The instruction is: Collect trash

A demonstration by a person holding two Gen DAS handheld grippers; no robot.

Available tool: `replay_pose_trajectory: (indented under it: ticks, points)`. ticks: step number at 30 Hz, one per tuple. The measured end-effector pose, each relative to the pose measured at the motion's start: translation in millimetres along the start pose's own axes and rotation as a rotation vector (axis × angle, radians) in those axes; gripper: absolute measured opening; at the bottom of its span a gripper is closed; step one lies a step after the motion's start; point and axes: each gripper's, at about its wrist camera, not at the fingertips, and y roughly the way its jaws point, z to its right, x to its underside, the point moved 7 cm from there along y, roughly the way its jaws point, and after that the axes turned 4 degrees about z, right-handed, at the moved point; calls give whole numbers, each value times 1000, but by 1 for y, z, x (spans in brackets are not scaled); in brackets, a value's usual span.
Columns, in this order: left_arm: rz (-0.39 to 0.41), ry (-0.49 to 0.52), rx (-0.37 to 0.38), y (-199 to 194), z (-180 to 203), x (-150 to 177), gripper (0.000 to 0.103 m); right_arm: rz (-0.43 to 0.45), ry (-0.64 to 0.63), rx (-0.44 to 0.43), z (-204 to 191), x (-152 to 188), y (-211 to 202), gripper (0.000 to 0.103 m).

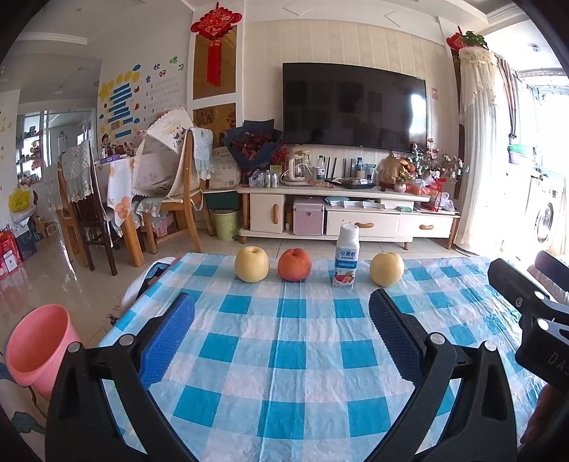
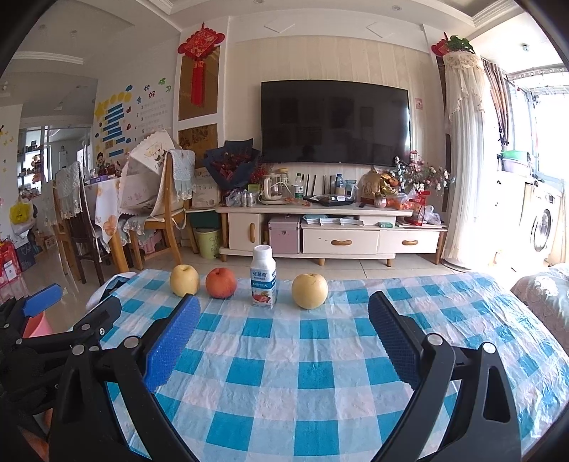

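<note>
The left hand-held gripper (image 1: 281, 341) is held level over the near part of the table (image 1: 302, 391), its blue-padded fingers (image 1: 167, 341) spread wide apart with nothing between them. The right hand-held gripper (image 2: 284, 341) sits just beside it at the same height, also pointing toward the far edge, its fingers (image 2: 170, 344) likewise wide apart and empty. Each shows at the edge of the other's view: the right one's black frame on the right of the left wrist view, the left one's on the left of the right wrist view.

The table wears a blue-and-white checked cloth (image 2: 313, 383), slightly crinkled. Along its far edge stands a row of four things: a yellow pear (image 1: 251, 264), an orange-red apple (image 1: 294, 264), a small white bottle (image 1: 347, 256) upright with its cap on, and a second pear (image 1: 386, 269). The bottle stands between the apple and the second pear, apart from both and well ahead of both grippers. A pink bin (image 1: 39, 344) stands on the floor off the table's left side.

Beyond is a living room: a dark TV (image 1: 354, 106) on the wall above a cluttered white cabinet (image 1: 348, 213), a dining table with chairs (image 1: 170, 199) to the left, a red knot ornament (image 1: 215, 32) hanging up high, and a bright curtained window on the right with a washing machine (image 1: 546, 220) below.
</note>
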Motion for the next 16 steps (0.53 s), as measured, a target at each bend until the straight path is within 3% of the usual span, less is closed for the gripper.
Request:
replay_pose_trajectory:
  ticks: [3,6,12,16]
  points:
    - [-52,-7,6,19,2,15,99,-41,-7,-4,0,11,11,94]
    - [-155,-16,2,51,1,43,99,-124,8,-20,0,30,31,94]
    - [-426,-47,-10,119,1,115,99,-402,71,3,8,94,94,94]
    - [-504,-43,-35,141,3,145,99,-542,85,68,20,140,123,94]
